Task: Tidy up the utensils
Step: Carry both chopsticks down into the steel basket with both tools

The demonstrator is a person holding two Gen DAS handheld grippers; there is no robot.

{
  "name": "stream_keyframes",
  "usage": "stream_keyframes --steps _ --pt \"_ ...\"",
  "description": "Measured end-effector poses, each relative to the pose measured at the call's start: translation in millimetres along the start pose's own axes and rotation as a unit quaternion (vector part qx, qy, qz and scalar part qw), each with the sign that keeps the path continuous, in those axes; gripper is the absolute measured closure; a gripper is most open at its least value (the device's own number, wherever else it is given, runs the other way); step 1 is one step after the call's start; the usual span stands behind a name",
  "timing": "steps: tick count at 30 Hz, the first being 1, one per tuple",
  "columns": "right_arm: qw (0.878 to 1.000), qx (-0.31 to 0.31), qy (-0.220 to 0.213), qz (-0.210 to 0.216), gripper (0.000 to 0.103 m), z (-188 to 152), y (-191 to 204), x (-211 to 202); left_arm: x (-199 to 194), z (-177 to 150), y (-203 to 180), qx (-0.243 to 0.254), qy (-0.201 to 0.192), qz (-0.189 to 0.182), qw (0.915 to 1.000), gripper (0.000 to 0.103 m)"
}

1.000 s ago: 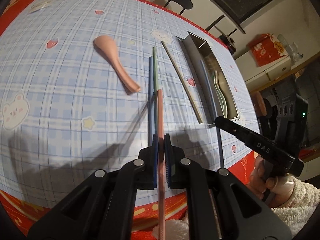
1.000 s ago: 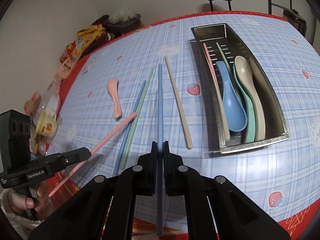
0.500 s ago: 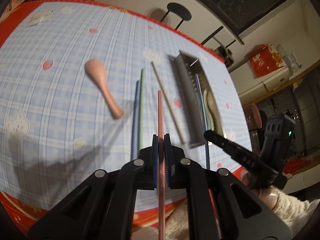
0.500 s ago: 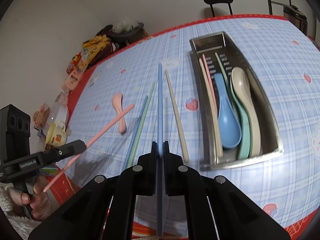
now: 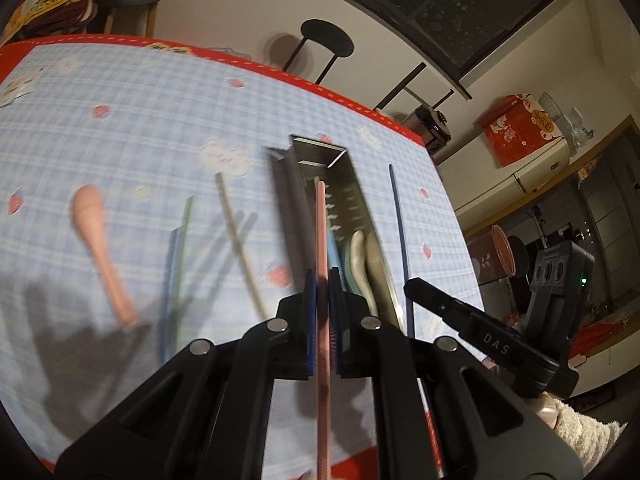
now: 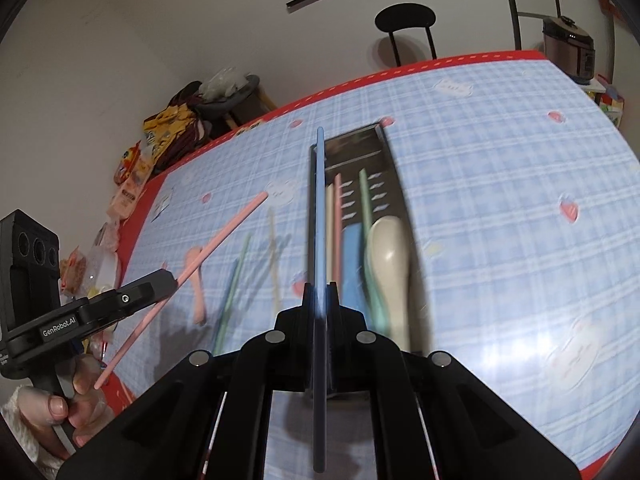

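The left gripper point(image 5: 323, 276), clenched on the pink chopstick point(image 5: 321, 236), now sits over the metal tray point(image 5: 298, 184) at frame centre, no longer over the tablecloth. The right gripper point(image 6: 320, 290) grips the blue chopstick point(image 6: 320, 208), now along the tray's left wall

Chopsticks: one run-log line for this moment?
left gripper: shut on pink chopstick | right gripper: shut on blue chopstick | metal tray: holds spoons, chopsticks | pink spoon: on table

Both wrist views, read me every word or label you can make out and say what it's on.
"DAS": white letters on the black right gripper, seen in the left wrist view.
"GenRobot.AI": white letters on the black left gripper, seen in the right wrist view.
Red printed box and yellow snack packets: print too blurred to read.
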State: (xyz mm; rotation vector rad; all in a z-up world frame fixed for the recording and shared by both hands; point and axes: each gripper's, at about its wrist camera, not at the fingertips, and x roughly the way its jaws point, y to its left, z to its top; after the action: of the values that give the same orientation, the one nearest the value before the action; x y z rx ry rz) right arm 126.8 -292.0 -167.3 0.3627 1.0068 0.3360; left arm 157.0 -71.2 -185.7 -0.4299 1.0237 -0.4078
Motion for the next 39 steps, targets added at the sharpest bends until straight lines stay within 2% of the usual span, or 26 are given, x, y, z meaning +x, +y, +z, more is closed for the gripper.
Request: stream_keyframes --steps 5,11,19,28,37,39 --pt "1.0 -0.003 0.008 0.002 0.097 19 -16 8 34 13 -22 -0.013 -0.013 0.003 0.9998 0.093" --pt "1.0 -0.009 0.027 0.012 0.097 33 -25 25 73 19 -28 -0.068 -0.019 0.008 0.9975 0.093" --pt "0.998 -0.011 0.054 0.018 0.097 41 -33 42 101 10 -11 -0.164 -0.044 0.008 0.9854 0.093" --pt "0.997 -0.005 0.072 0.022 0.097 44 -38 56 115 4 -4 -0.196 -0.057 0.019 0.9787 0.093" --pt "0.996 0.012 0.084 0.031 0.097 45 -36 67 123 6 5 -0.214 -0.052 0.001 0.9755 0.095" --pt "0.996 0.013 0.086 0.031 0.097 46 -34 69 121 5 6 -0.217 -0.052 -0.007 0.9748 0.092"
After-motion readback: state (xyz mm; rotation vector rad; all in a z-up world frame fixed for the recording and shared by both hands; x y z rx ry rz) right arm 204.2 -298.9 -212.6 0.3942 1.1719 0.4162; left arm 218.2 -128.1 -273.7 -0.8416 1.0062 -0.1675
